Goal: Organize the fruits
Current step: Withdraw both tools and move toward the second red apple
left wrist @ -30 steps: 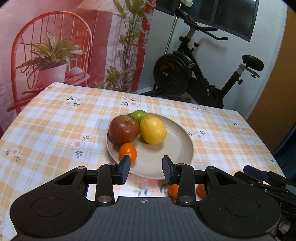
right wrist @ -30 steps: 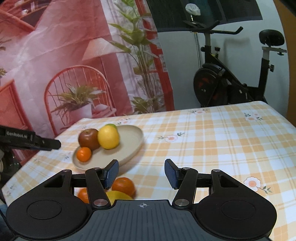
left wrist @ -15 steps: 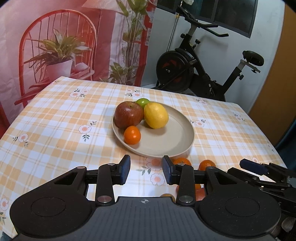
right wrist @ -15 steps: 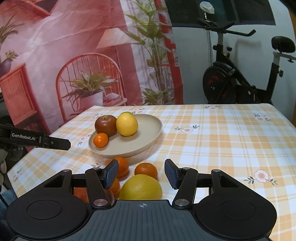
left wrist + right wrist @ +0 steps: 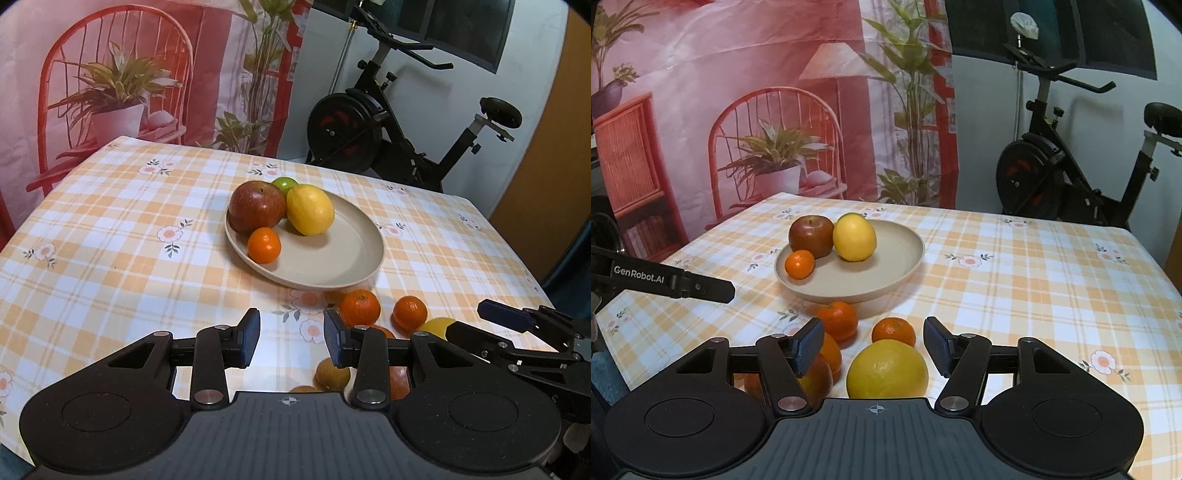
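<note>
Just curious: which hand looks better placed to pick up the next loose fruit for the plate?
Right, probably. The right hand-held gripper is opening around the big yellow fruit; the left hand-held gripper frames bare cloth.

Before us a worktop [image 5: 110,236] under an orange-and-white checked tablecloth with small flowers, behind it we see a pink printed backdrop [image 5: 738,92] showing a red chair, potted plant and lamp, a black exercise bike [image 5: 388,133] against the white wall beside it

Left wrist camera looks down over the table's near edge toward the plate [image 5: 365,254], close. Right wrist camera faces likewise from further right. Both share plate and exercise bike [image 5: 1067,173].
</note>
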`<action>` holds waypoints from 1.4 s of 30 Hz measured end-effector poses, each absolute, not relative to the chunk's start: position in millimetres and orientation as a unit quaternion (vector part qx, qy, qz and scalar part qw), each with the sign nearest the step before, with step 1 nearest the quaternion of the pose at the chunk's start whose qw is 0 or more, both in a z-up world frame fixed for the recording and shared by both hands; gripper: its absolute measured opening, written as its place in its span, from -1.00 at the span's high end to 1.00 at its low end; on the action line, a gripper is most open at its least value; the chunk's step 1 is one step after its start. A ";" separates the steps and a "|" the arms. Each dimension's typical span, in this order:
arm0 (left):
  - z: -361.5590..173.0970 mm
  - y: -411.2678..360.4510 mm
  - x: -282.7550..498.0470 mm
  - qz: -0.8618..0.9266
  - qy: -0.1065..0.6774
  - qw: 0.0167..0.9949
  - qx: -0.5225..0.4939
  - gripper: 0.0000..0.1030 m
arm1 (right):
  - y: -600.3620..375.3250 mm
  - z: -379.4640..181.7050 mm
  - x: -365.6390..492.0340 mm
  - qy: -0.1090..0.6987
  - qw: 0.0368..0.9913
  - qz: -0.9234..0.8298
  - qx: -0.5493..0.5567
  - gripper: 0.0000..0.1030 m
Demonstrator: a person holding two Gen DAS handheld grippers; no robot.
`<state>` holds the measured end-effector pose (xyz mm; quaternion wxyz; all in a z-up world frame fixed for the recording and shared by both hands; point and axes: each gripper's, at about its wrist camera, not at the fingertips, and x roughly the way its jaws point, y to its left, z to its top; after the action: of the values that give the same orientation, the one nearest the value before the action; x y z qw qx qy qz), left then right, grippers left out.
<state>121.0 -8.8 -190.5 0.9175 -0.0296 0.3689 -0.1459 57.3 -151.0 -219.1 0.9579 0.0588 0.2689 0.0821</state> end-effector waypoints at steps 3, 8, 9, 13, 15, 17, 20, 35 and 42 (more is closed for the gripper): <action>-192.0 -8.6 120.3 -0.148 0.371 0.916 -0.031 0.21 | -148.6 -219.8 56.0 0.273 0.957 0.081 0.055 -0.09; -193.1 -7.2 120.6 -0.152 0.374 0.914 -0.037 0.21 | -139.3 -218.6 56.9 0.276 0.957 0.085 0.031 -0.09; -193.7 -7.3 120.6 -0.153 0.375 0.914 -0.038 0.21 | -137.1 -218.2 57.5 0.277 0.957 0.085 0.025 -0.09; -196.5 -7.3 119.9 -0.156 0.379 0.911 -0.040 0.21 | -129.2 -217.8 60.1 0.281 0.956 0.086 0.004 -0.09; -198.0 -7.0 120.2 -0.157 0.382 0.910 -0.041 0.21 | -125.9 -218.7 60.5 0.285 0.955 0.087 -0.005 -0.10; -198.6 -7.5 120.6 -0.157 0.384 0.909 -0.041 0.21 | -125.0 -219.5 59.8 0.285 0.954 0.087 -0.008 -0.10; -199.6 -8.3 120.9 -0.159 0.386 0.908 -0.041 0.21 | -124.0 -220.4 59.2 0.286 0.954 0.089 -0.007 -0.10; -202.4 -10.7 122.1 -0.170 0.393 0.903 -0.039 0.21 | -119.0 -218.4 46.6 0.273 0.956 0.102 -0.035 -0.08; -203.2 -12.6 121.1 -0.181 0.396 0.899 -0.040 0.21 | -114.4 -216.1 40.5 0.271 0.955 0.107 -0.053 -0.06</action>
<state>121.1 -12.6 -203.2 0.8994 -0.0401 0.3957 -0.1812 40.5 -114.4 -216.1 0.9551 -0.0532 0.2711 0.1073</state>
